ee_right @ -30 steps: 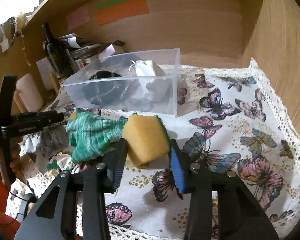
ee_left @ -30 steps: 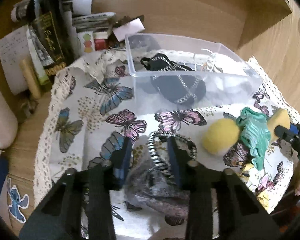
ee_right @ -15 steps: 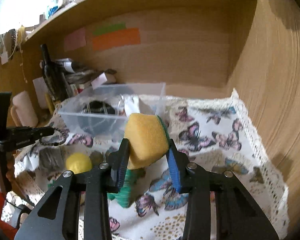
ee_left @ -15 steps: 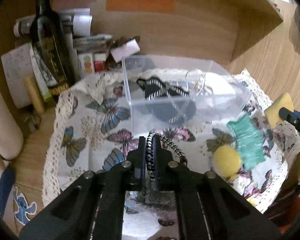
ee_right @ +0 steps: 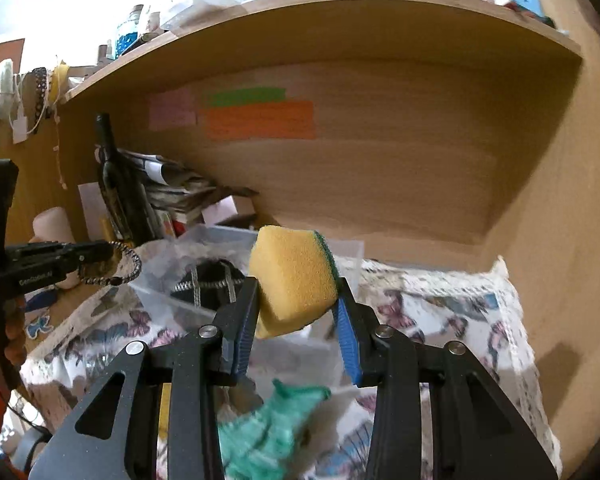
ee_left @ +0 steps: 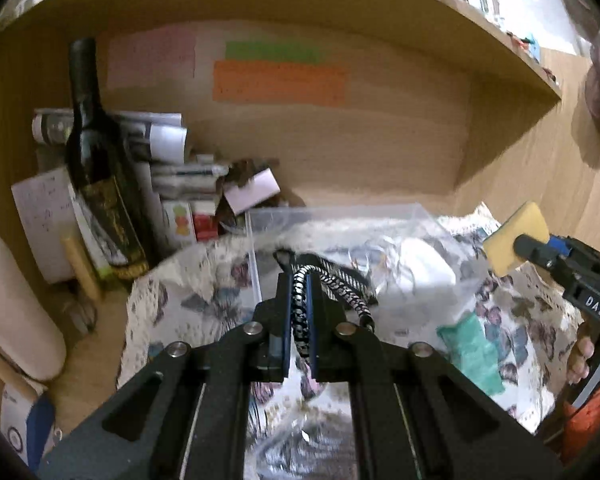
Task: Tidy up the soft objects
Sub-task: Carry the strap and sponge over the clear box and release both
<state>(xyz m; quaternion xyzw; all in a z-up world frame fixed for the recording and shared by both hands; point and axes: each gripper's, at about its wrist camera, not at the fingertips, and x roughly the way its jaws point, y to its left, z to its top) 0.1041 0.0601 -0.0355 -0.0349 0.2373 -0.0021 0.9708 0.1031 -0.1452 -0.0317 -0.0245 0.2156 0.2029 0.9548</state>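
Note:
My left gripper is shut on a black-and-white braided band, held in the air in front of the clear plastic box. It also shows in the right wrist view. My right gripper is shut on a yellow sponge with a green pad, lifted above the box; the sponge shows at the right of the left wrist view. The box holds a black item with a chain and a white item. A green knitted cloth lies on the butterfly tablecloth.
A dark wine bottle, stacked papers and small boxes stand at the back left of the wooden alcove. A cream roll lies at the far left. The wooden side wall rises on the right. A shelf hangs overhead.
Both grippers have risen off the cloth. The left one shut on the braided band and lifted it. The right one lifted the sponge toward the box.

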